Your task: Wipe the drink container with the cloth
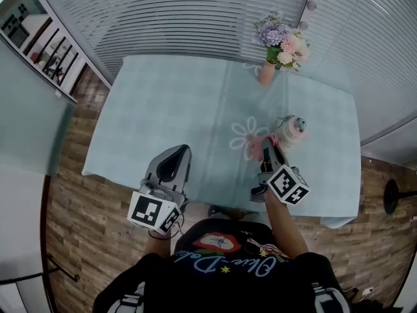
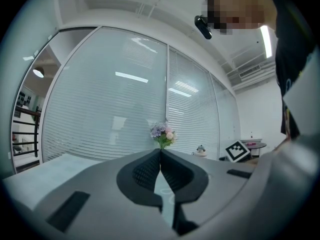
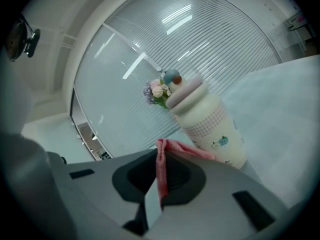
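The drink container [image 1: 293,132] [image 3: 207,121], a cream bottle with a pink lid and a small figure on top, stands on the light blue table [image 1: 182,109]. My right gripper [image 1: 266,149] [image 3: 161,156] is shut on a pink cloth [image 1: 258,143] [image 3: 175,151], which drapes toward the bottle's lower side. The bottle is just beyond and right of the jaws. My left gripper [image 1: 176,158] [image 2: 160,154] is shut with nothing in it, held near the table's front edge. The container [image 2: 200,150] shows small and far off in the left gripper view.
A pink vase of flowers [image 1: 277,47] [image 2: 162,135] [image 3: 156,91] stands at the table's far side. Blinds and glass walls surround the table. A flower print [image 1: 242,132] marks the cloth in the middle. Wooden floor lies around.
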The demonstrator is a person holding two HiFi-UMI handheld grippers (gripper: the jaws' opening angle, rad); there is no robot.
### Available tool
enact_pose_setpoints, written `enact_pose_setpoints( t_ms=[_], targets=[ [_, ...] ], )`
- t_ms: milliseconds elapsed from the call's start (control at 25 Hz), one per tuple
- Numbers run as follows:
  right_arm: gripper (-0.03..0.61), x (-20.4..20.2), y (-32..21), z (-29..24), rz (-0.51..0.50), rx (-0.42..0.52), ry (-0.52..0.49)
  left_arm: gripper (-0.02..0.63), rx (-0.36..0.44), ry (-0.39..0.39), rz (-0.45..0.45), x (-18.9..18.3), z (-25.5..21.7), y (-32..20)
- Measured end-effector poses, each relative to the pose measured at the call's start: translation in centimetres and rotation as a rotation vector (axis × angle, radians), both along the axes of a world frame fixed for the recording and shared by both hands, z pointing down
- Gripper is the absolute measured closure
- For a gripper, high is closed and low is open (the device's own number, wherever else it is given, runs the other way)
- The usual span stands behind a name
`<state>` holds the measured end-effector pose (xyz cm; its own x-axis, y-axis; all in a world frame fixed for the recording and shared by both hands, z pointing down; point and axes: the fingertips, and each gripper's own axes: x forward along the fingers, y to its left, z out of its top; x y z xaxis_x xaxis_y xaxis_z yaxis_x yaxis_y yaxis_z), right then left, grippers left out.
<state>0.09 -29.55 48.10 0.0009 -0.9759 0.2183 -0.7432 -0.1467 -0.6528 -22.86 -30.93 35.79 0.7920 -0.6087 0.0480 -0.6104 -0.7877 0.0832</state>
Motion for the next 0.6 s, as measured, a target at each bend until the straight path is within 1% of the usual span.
enact_pose_setpoints(
  t_ms=[200,320,440,600],
  targets=[
    [0.566,-1.1,1.0,-4.1,-0.136,0.106,0.081,0.609,0.010,-0.005,0.001,1.9,-0.6,0.8],
    [0.566,-1.3,2.2,-6.6,-0.199,0.178,0.127,0.609,0.016,-0.009,0.012,3.3,-1.1,1.6],
    [0.566,-1.0,3.4,-8.8,-0.239,0.237,0.168,0.609,0.022,-0.009,0.023,4.8,-1.7,2.3],
    [0.566,0.2,5.2,-11.5,-0.262,0.294,0.228,0.609,0.031,-0.015,0.050,7.2,-2.4,3.2]
  ],
)
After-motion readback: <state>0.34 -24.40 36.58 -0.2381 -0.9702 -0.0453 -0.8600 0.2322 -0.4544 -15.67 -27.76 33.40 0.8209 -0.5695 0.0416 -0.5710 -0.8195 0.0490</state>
